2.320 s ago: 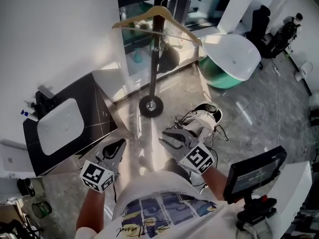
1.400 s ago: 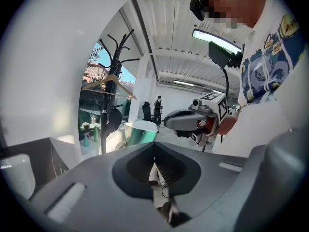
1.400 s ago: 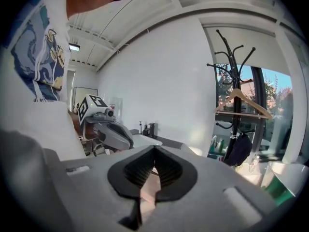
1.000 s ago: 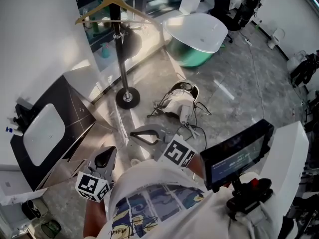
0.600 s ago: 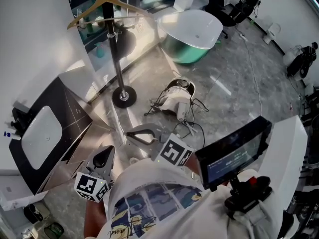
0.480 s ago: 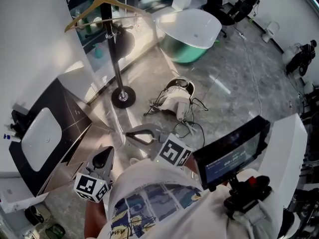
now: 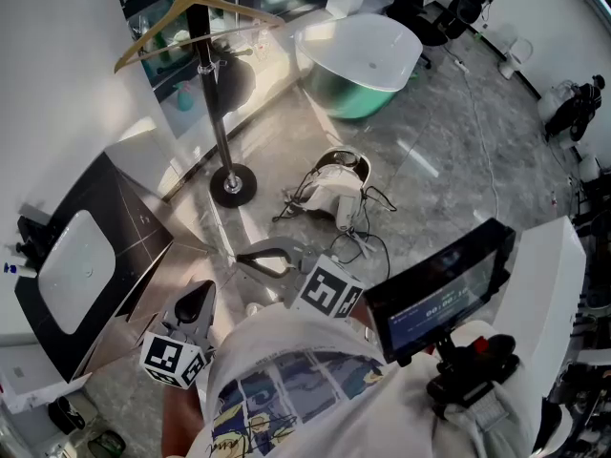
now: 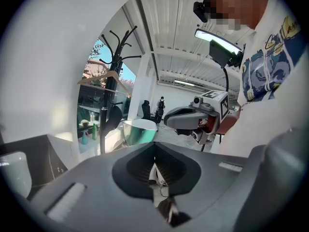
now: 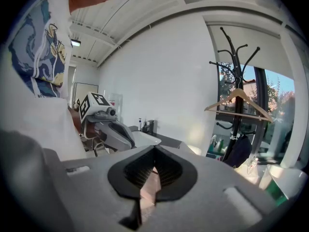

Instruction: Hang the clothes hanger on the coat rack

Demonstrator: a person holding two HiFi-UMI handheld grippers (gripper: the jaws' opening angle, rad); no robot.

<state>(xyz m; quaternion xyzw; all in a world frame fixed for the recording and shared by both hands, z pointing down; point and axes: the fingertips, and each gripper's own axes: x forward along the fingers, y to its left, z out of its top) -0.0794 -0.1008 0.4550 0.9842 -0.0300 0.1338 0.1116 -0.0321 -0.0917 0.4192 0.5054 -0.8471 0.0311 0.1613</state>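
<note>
A: Scene, big to small?

B: Grey stone floor [image 7: 458, 160]. Tub [image 7: 358, 55] at its far edge. Counter [image 7: 86, 256] along the left edge. Rack [image 7: 212, 93] upright near the far-left corner, its base on the floor just past the counter's corner.

A: Hanger?

B: Wooden hanger [image 7: 191, 12], hung high on the rack by its hook, bar roughly level. Not on the floor. The right gripper view also shows it hanging there, off to the right of the picture.

A: Grippers?

B: Left gripper [image 7: 203, 289] is at the near edge, close to the shirt [image 7: 286, 389]. Right gripper [image 7: 241, 253] is just beside it, tips pointing left. Each one shows in the other's view, near but not touching.

A: Hanger versus fingers?

B: Well apart. The hanger is up on the rack and a stretch of floor lies between it and both grippers. Neither touches it.

A: Fingers?

B: Left fingers [image 8: 137, 170] are pressed together, empty. The right pair is the same: together and empty.
</note>
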